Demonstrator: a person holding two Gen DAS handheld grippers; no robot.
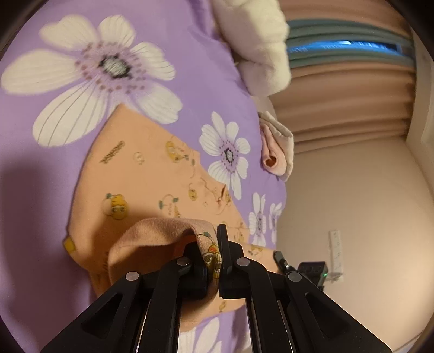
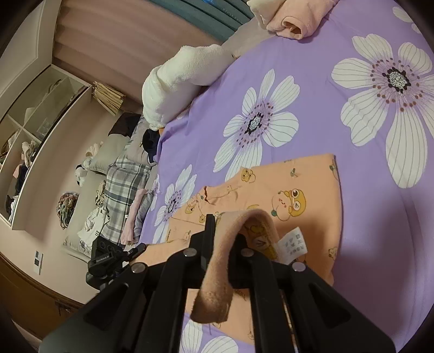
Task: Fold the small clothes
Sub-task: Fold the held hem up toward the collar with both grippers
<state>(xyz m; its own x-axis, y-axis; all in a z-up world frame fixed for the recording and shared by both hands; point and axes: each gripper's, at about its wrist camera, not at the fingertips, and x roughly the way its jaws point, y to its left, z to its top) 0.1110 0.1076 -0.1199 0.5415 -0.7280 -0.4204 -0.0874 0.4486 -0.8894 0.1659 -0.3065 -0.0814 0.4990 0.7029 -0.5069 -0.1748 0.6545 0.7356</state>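
A small orange garment (image 1: 152, 173) printed with cartoon animals lies on the purple flowered bed sheet (image 1: 190, 81). My left gripper (image 1: 213, 260) is shut on a folded-over edge of it, which is lifted off the rest. In the right wrist view the same orange garment (image 2: 298, 184) lies flat, with a white care label (image 2: 294, 243) showing. My right gripper (image 2: 222, 239) is shut on another edge of the cloth, and a flap of it hangs down over the fingers. The other gripper's body (image 2: 105, 258) shows at the left.
A white fluffy bundle (image 2: 179, 81) and a folded pink garment (image 2: 295, 16) lie at the far side of the purple sheet (image 2: 339, 114). Beyond the bed's edge are a plaid cloth (image 2: 127, 190), pillows, piled clothes and open shelves (image 2: 35, 130). Pink curtains (image 1: 347, 103) hang behind.
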